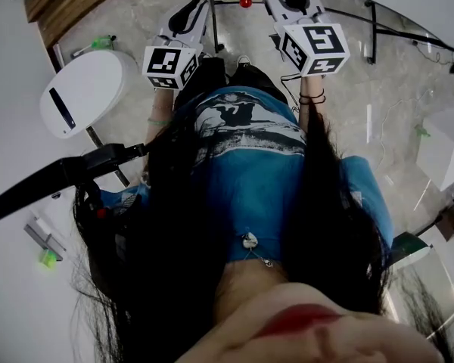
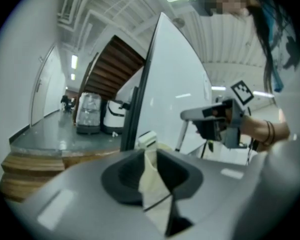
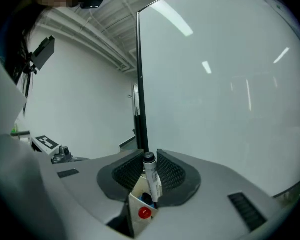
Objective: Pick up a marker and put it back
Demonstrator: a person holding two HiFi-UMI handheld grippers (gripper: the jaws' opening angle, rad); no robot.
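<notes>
Right gripper (image 3: 148, 160) jaws closing onto white grey-capped marker pen (image 3: 151, 179); left gripper (image 2: 149, 156) jaws slightly apart, nothing gripped.

marker (image 3: 149, 176) stands tilted between the jaws of right gripper (image 3: 150, 168). The jaws are closing, with a pad against each side of it. Its lower end sits in holder (image 3: 136, 206) just before the jaws, at the left edge of whiteboard (image 3: 215, 84), which is directly behind. left gripper (image 1: 189, 10) is left of the right one, apart from it. Round unit (image 1: 87, 89) is on floor (image 1: 378, 89) further left, with stairs (image 1: 60, 6) behind it.
</notes>
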